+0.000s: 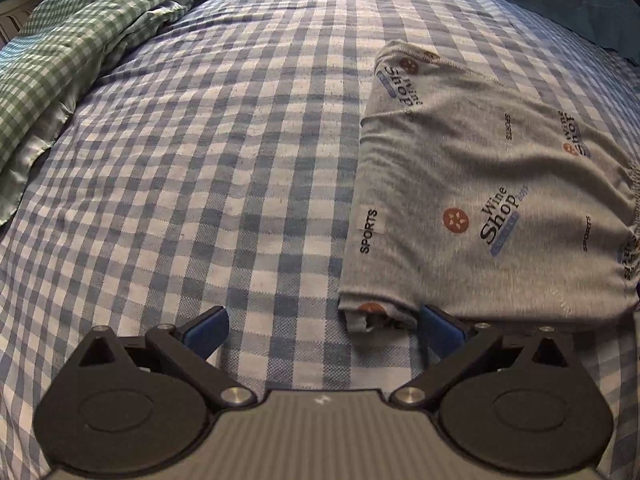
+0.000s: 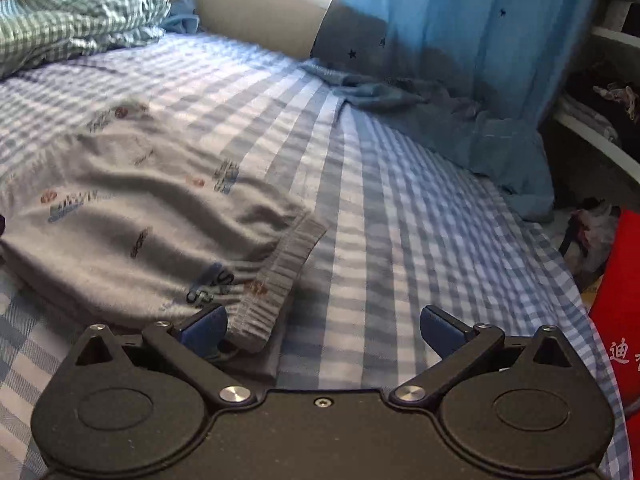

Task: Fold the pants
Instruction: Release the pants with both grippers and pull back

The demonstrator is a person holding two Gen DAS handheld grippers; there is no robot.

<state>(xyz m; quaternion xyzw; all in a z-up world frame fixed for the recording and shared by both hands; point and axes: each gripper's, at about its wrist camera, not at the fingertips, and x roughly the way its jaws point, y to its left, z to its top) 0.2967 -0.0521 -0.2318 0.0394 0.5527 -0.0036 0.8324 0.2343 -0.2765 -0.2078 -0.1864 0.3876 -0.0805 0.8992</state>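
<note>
Grey printed pants (image 1: pixel 480 184) lie folded into a compact bundle on the blue checked bed sheet (image 1: pixel 208 184). In the left wrist view my left gripper (image 1: pixel 324 330) stands open at the near left corner of the bundle; its right finger touches the fabric edge, and nothing is held. In the right wrist view the pants (image 2: pixel 152 216) spread to the left, with the ribbed waistband (image 2: pixel 280 284) nearest. My right gripper (image 2: pixel 324 330) is open at the waistband corner, its left finger against the band, its right finger over bare sheet.
A crumpled green checked blanket (image 1: pixel 80 40) sits at the far left of the bed. A blue star-print curtain (image 2: pixel 460 40) hangs past the bed's far right, with dark blue cloth (image 2: pixel 400 96) bunched below it. A red bag (image 2: pixel 616 312) stands beside the bed's right edge.
</note>
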